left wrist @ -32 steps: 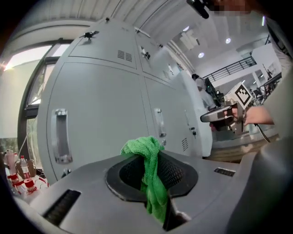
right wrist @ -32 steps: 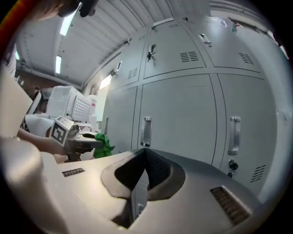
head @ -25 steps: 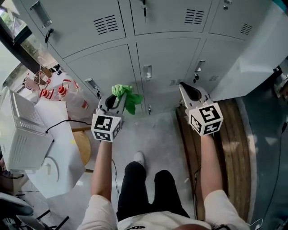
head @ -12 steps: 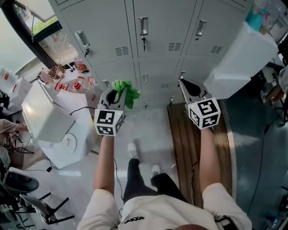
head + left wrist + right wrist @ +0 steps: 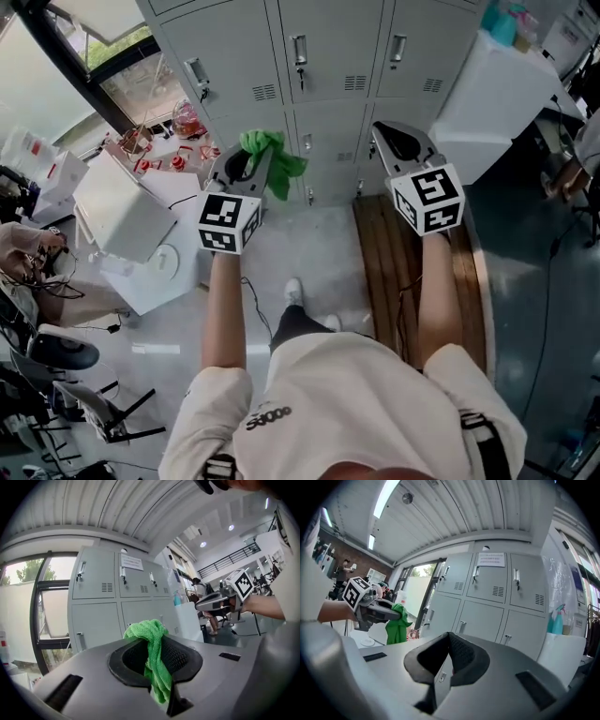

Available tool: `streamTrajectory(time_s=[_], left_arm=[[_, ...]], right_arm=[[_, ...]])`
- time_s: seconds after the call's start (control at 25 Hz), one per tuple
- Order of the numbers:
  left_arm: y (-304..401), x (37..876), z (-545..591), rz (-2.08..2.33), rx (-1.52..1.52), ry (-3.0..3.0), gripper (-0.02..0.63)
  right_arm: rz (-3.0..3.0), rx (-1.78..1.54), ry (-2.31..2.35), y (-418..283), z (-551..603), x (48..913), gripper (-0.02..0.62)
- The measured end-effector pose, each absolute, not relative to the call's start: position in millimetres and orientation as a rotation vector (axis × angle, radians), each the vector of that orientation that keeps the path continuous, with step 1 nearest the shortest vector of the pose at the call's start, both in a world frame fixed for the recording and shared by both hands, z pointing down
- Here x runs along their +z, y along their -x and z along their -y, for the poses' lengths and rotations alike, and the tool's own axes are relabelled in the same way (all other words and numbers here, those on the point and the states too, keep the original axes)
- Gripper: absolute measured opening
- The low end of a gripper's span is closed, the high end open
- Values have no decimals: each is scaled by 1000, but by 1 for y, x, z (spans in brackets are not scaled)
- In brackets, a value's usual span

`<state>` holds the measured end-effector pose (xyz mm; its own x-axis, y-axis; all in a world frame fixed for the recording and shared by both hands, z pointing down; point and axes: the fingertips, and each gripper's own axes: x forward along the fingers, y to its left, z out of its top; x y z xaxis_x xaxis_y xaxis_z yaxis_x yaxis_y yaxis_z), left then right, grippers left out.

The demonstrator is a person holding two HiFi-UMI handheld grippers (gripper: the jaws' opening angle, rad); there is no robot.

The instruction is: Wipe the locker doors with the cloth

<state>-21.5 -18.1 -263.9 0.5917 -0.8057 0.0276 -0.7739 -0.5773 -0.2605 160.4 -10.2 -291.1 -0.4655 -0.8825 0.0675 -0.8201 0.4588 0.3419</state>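
Left gripper: pinching the cloth. My jaws are closed on its middle, with a bunch standing above the tips and a tail hanging below.
Right gripper: tips pressed together with nothing between them. I hold it level with the left one, pointing at the lockers.
Cloth: green, up in the air in front of the lockers and apart from every door.
Lockers: grey, in upper and lower rows, with all the doors I can see shut. One upper door carries a paper notice.
Done: the cloth is in my grip and I am facing the doors.
Left: I judge all the wiping. The cloth touches no door, and nothing on the doors tells a wiped one from an unwiped one.
Next, as I see it: carry the left gripper forward until the bunch of cloth presses on a door, then sweep across it.
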Motion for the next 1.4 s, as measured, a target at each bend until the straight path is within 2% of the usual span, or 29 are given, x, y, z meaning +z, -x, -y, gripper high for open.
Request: streamTrajectory(time_s=[0.6, 1.4], left_arm=[[31, -303, -36, -1341, -141, 2501, 71], [33, -292, -50, -1314, -183, 2528, 71]], right_arm=[[2513, -561, -1434, -143, -42, -324, 9], [2526, -482, -1431, -133, -54, -310, 9]])
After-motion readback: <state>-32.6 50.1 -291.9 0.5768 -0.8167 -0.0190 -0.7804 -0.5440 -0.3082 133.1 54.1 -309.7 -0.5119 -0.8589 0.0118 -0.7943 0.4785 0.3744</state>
